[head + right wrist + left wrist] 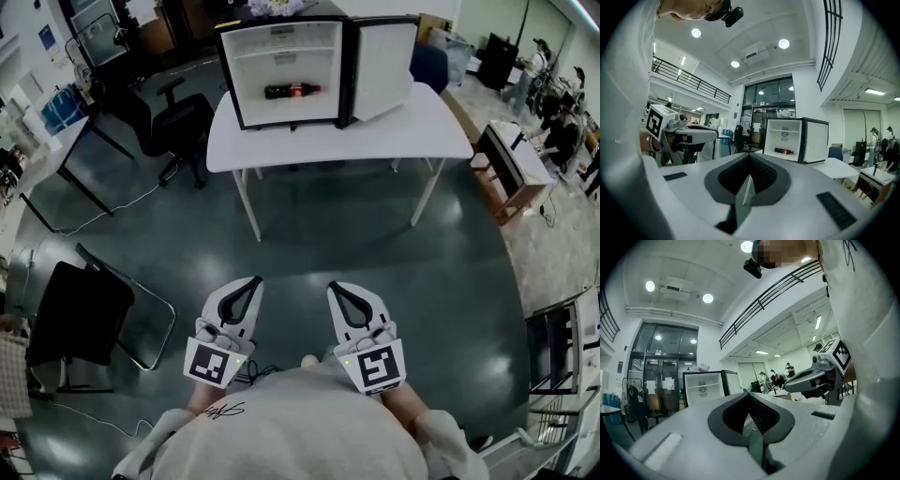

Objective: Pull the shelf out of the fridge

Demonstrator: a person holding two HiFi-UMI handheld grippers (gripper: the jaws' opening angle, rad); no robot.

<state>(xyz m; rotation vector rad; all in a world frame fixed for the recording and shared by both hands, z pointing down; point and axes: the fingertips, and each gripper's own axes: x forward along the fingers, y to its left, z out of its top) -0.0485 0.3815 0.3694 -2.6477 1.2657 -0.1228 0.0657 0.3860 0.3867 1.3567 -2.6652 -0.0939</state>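
A small black fridge (286,70) stands on a white table (412,131) far ahead, its door (382,66) swung open to the right. A thin white shelf (281,61) crosses its white inside, and a cola bottle (292,91) lies below it. My left gripper (253,280) and right gripper (335,285) hover side by side close to my body, well short of the table, pointing at the fridge. Both are shut with nothing between the jaws. The fridge (792,138) shows beyond the right gripper (750,156), and small and distant (705,386) beyond the left gripper (749,395).
Dark floor lies between me and the table. A black office chair (183,122) stands left of the table, and a black folding chair (80,314) is near my left. A wooden bench (511,169) and people at desks are on the right.
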